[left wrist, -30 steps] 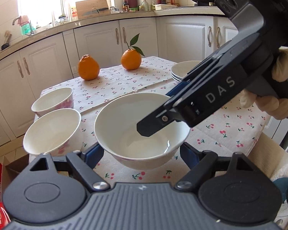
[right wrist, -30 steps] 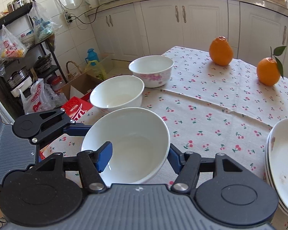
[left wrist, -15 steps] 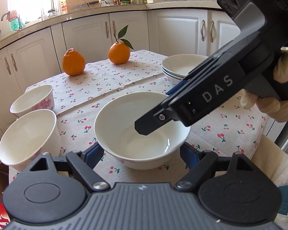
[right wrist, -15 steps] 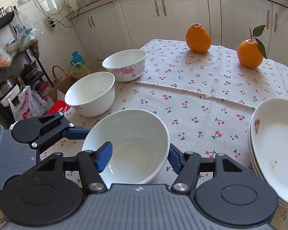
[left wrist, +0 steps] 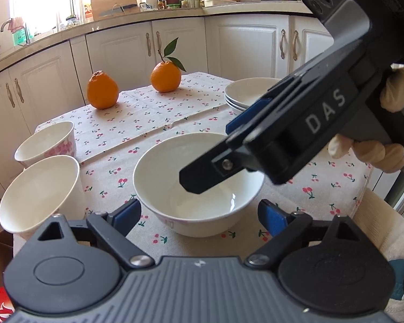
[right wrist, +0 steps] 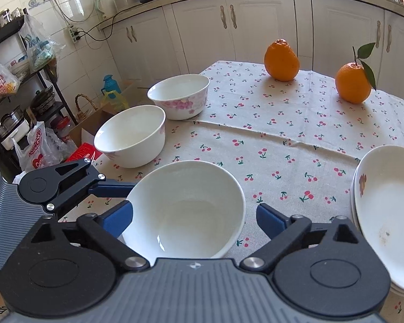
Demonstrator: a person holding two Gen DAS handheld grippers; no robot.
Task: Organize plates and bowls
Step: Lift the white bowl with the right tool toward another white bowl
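A white bowl (left wrist: 199, 185) (right wrist: 185, 210) stands on the cherry-print tablecloth (right wrist: 282, 145) near the front edge. My left gripper (left wrist: 199, 215) is open, its blue pads either side of the bowl's near wall and apart from it. My right gripper (right wrist: 194, 218) is open too, its fingers straddling the bowl; its body reaches over the bowl in the left wrist view. Two more bowls stand to the left: a plain white one (right wrist: 130, 136) (left wrist: 40, 192) and a pink-flowered one (right wrist: 179, 97) (left wrist: 45, 144). A stack of white plates (right wrist: 387, 210) (left wrist: 249, 94) lies on the right.
Two oranges (right wrist: 281, 60) (right wrist: 352, 84) sit at the far side of the table. White cabinets run behind. A shelf rack with pots and bags (right wrist: 16, 80) and a cardboard box (right wrist: 94, 126) stand on the floor to the left of the table.
Both grippers have opened wider around the bowl and drawn back slightly. The bowl now rests on the table, free of the fingers.
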